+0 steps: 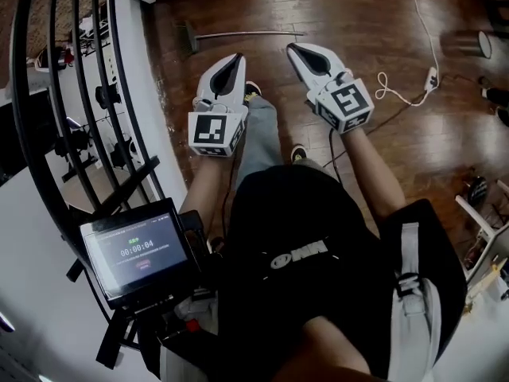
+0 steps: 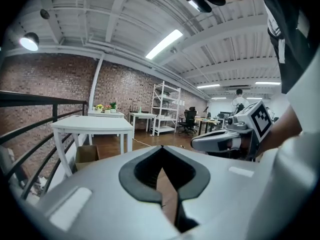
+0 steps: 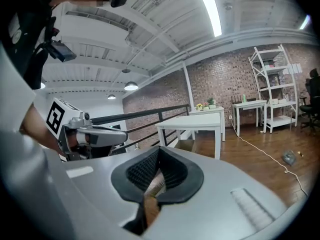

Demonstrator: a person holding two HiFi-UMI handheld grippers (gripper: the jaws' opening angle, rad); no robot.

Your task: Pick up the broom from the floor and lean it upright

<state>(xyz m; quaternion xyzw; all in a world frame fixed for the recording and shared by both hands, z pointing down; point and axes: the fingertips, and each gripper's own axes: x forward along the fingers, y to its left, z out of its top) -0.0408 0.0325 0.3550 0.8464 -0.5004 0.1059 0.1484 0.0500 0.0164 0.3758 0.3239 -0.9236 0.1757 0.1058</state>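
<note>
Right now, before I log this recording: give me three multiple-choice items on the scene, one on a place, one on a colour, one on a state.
1. Where is the broom?
A. lying on the floor ahead of the grippers
B. standing upright
C. held in a gripper

2. What colour is the cable on the floor?
A. red
B. white
C. green

3. How are the left gripper and the right gripper?
A. both open
B. one shut on the broom
C. both shut and empty

Answers:
1 A: the head view shows the broom flat on the floor beyond both gripper tips.
2 B: the cable shows white against the brown wood.
3 C: each gripper view shows its jaws together with nothing between them.
</note>
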